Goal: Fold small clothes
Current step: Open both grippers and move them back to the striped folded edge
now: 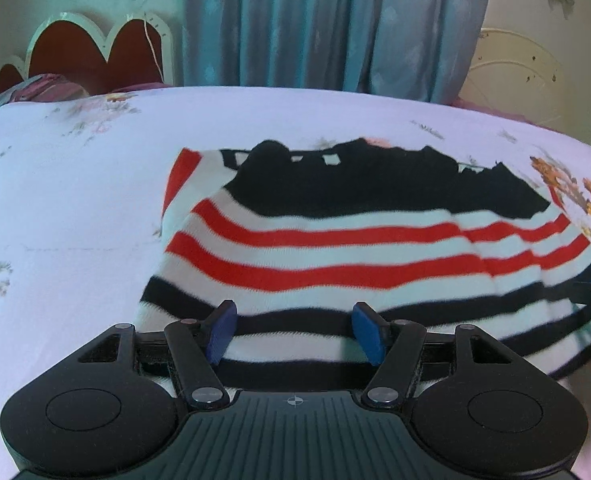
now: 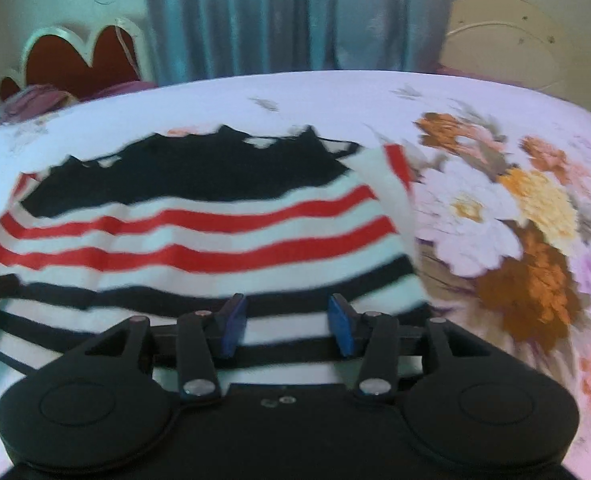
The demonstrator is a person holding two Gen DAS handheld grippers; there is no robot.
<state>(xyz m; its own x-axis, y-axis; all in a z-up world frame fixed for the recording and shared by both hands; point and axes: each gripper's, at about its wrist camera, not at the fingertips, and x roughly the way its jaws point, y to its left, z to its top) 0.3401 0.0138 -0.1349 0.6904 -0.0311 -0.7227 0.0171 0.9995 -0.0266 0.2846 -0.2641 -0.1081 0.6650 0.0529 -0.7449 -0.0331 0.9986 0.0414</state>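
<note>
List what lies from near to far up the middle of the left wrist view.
left gripper, jaws open → striped garment, lying on the bed, its black part farthest → floral bedsheet → blue curtain

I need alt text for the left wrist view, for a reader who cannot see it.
A striped garment in red, white and black lies spread on a floral bedsheet, with the open left hand-held gripper over its near edge, blue pads apart. Behind the bed hang blue curtains, with a red scalloped headboard at far left.
</note>
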